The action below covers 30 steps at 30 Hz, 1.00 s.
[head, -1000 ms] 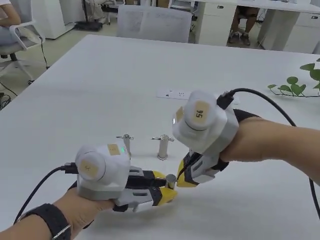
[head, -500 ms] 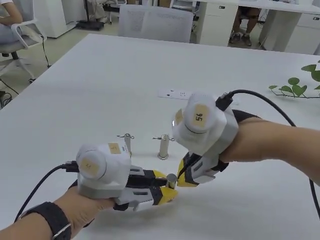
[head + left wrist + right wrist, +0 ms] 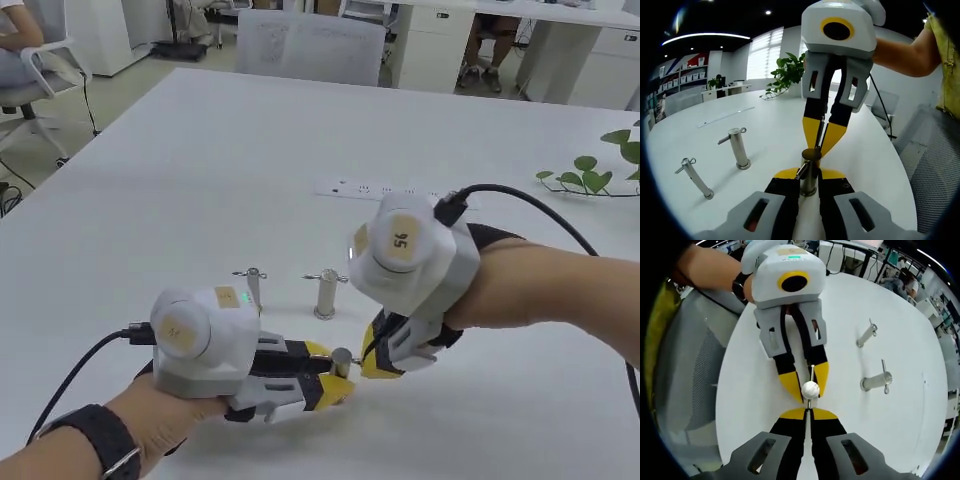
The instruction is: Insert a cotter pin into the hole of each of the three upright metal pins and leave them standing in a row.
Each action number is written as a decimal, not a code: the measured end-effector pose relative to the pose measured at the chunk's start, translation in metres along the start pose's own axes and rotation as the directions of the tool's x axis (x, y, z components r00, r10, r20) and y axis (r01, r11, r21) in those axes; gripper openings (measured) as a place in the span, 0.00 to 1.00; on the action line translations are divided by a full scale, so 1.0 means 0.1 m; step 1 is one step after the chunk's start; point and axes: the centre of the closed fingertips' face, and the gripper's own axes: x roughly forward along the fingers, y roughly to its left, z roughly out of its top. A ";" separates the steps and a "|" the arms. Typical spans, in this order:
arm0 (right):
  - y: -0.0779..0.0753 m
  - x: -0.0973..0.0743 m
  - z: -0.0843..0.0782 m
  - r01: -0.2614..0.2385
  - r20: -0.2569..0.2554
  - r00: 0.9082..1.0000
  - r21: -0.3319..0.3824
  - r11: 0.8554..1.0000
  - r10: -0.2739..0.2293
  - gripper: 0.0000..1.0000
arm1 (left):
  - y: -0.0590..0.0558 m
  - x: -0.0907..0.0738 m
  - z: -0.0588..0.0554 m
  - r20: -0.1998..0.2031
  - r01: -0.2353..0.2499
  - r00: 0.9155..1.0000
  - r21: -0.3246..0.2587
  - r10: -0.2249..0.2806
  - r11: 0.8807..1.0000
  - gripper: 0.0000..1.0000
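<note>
While amid open table [image 3: 200,150], left gripper [image 3: 335,372] tight on metal pin [image 3: 809,172], right gripper [image 3: 809,412] narrow on cotter pin [image 3: 812,374].

Hidden between the jaws of the left hand-held gripper [image 3: 335,371]: base of the third metal pin [image 3: 342,356]. Too thin to tell whether through its hole: cotter pin [image 3: 812,372]. Cut off at right edge: plant [image 3: 600,172].

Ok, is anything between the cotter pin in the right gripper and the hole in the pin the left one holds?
Nothing visible does. The right gripper holds the cotter pin right at the head of the metal pin clamped in the left gripper; the two other pins stand apart.
</note>
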 end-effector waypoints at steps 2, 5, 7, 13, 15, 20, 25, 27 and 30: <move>0.00 0.00 0.00 0.001 0.002 1.000 -0.001 1.000 -0.001 0.04 | 0.00 0.00 0.00 0.000 0.000 1.000 0.000 0.000 1.000 0.12; 0.00 0.00 0.01 0.002 0.002 1.000 -0.001 1.000 -0.002 0.04 | 0.00 0.00 0.00 0.000 0.000 1.000 -0.001 0.000 1.000 0.12; 0.00 0.00 0.01 0.002 0.003 1.000 -0.002 1.000 -0.002 0.04 | 0.00 0.00 0.00 -0.001 0.000 1.000 -0.001 0.000 1.000 0.12; 0.01 0.00 0.02 0.003 0.004 1.000 0.000 1.000 -0.003 0.04 | -0.01 -0.01 -0.01 -0.001 -0.001 1.000 -0.004 0.001 1.000 0.12; 0.00 0.00 0.03 0.003 0.008 1.000 0.004 1.000 -0.003 0.04 | -0.01 -0.01 -0.01 -0.001 -0.001 1.000 -0.004 0.001 1.000 0.12; 0.01 0.00 0.04 0.003 0.019 1.000 0.010 1.000 -0.004 0.05 | -0.01 -0.01 -0.01 0.000 -0.002 1.000 -0.004 0.002 1.000 0.12; 0.01 0.00 0.07 0.005 0.026 1.000 0.008 1.000 -0.005 0.05 | -0.02 -0.02 -0.01 -0.001 -0.002 1.000 -0.002 0.002 1.000 0.12; 0.01 0.00 0.07 0.004 0.025 1.000 0.007 1.000 -0.004 0.05 | -0.02 -0.02 -0.01 0.000 -0.002 1.000 -0.003 0.002 1.000 0.12; 0.01 0.00 0.08 0.004 0.028 1.000 0.006 1.000 -0.004 0.05 | -0.02 -0.02 -0.02 -0.001 -0.002 1.000 -0.001 0.002 1.000 0.12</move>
